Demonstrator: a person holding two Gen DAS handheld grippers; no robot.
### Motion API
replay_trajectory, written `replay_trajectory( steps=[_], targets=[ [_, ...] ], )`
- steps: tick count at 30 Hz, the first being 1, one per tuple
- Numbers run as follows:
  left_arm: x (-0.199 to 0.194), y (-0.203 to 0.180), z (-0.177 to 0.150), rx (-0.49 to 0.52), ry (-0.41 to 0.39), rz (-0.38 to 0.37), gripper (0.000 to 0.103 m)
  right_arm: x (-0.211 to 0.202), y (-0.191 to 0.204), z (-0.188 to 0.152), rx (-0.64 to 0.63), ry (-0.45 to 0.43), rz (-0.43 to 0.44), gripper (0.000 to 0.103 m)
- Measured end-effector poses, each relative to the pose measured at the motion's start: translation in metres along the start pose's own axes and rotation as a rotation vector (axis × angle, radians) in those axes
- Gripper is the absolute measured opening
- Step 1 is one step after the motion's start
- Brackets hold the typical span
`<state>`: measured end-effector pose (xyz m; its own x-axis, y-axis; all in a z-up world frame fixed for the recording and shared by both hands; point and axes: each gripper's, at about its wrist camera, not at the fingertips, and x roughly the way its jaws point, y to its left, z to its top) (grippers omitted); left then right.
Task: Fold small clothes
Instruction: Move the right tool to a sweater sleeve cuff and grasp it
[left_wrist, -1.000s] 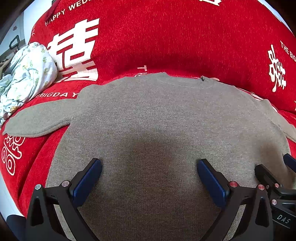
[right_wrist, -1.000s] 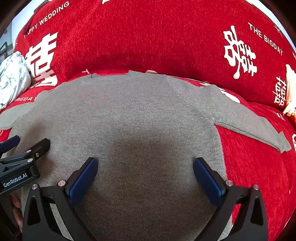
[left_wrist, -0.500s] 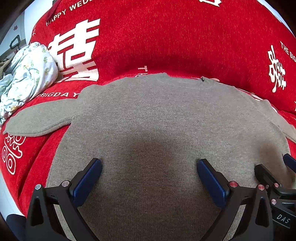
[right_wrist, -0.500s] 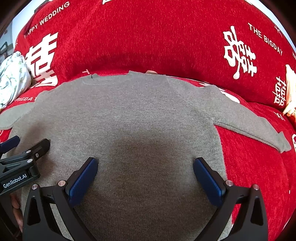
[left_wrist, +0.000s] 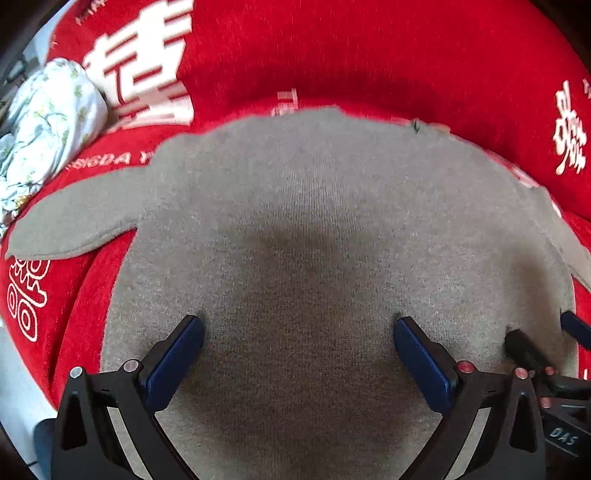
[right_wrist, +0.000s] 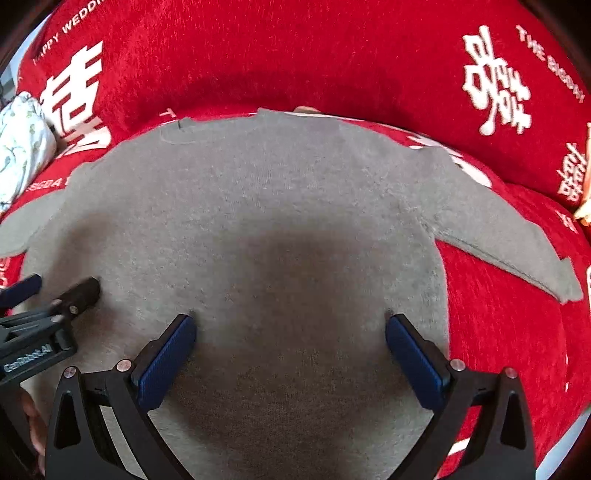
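A grey sweater (left_wrist: 314, 229) lies flat, sleeves out, on a red cover (left_wrist: 369, 55). The left gripper (left_wrist: 298, 354) and right gripper (right_wrist: 290, 349) hang over its lower part, both spread wide, holding nothing

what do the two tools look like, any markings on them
Both tools are alike: black angular frames with triangular cut-outs, silver and reddish screw heads, and two fingers faced with dark blue ribbed pads. The left tool shows white lettering "GenRobot.AI" on its body; the right tool reads "DAS".

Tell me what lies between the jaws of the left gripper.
Only grey sweater cloth lies between the open jaws of the left gripper, seen in the left wrist view.
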<state>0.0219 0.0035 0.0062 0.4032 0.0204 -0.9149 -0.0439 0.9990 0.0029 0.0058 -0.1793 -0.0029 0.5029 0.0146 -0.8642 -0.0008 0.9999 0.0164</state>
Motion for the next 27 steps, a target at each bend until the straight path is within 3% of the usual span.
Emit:
replay_trajectory(
  steps=[3, 10, 27],
  targets=[
    [0.002, -0.003, 0.01, -0.002, 0.081, 0.009, 0.103, -0.011, -0.014, 0.008, 0.054, -0.055, 0.035, 0.103],
    [-0.017, -0.04, 0.02, 0.048, 0.009, 0.034, 0.103, -0.029, -0.066, 0.02, 0.141, -0.169, -0.035, 0.103],
    [-0.026, -0.171, 0.039, 0.176, -0.021, -0.057, 0.103, -0.036, -0.213, 0.007, 0.318, -0.213, -0.132, 0.103]
  ],
)
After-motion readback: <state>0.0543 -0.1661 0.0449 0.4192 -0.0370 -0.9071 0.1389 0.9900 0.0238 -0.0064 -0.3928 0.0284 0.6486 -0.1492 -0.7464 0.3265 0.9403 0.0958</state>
